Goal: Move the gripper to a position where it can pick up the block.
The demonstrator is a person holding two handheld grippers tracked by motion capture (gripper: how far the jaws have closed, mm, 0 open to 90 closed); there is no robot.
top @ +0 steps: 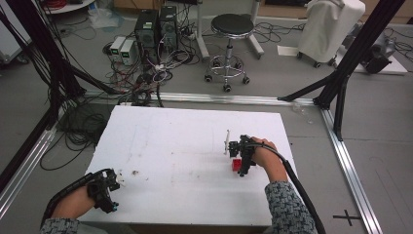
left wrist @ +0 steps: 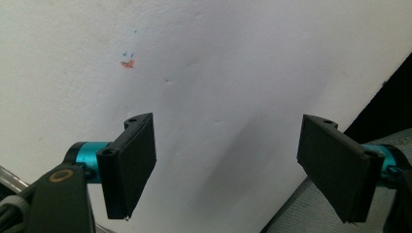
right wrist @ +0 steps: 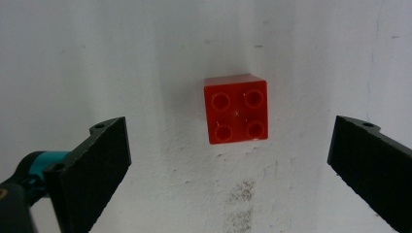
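A small red plastic building brick with four round studs on top (right wrist: pixel 236 108) lies flat on the white table board (top: pixel 185 141), toward its right half. In the right gripper view it sits ahead of the right gripper (right wrist: pixel 228 160), roughly centred between the two black jaws, which stand spread wide and touch nothing; the brick is free of both. From the high view the right gripper (top: pixel 242 157) hangs directly over the brick (top: pixel 236 165), held in the person's right hand (top: pixel 267 157), the patterned sleeve (top: pixel 287 204) running back to the bottom edge.

The left gripper (top: pixel 108 189) rests well apart from the brick, near the board's front left corner, in the left hand (top: pixel 73 202). In its own view the left gripper (left wrist: pixel 228 165) has its jaws parted and empty above bare board, with a small orange smudge (left wrist: pixel 128 63) farther off.

No readable writing or brand shows on the brick or the grippers.

The board is matte white, lightly scuffed, with a dark speck (top: pixel 134 172) near the left gripper. Around it lies grey floor, with aluminium rails (top: pixel 350 165), black frame struts (top: pixel 355 53), tangled cables, two black computer towers (top: pixel 157 29), a round black stool on castors (top: pixel 232 29) and a white covered unit (top: pixel 330 27).
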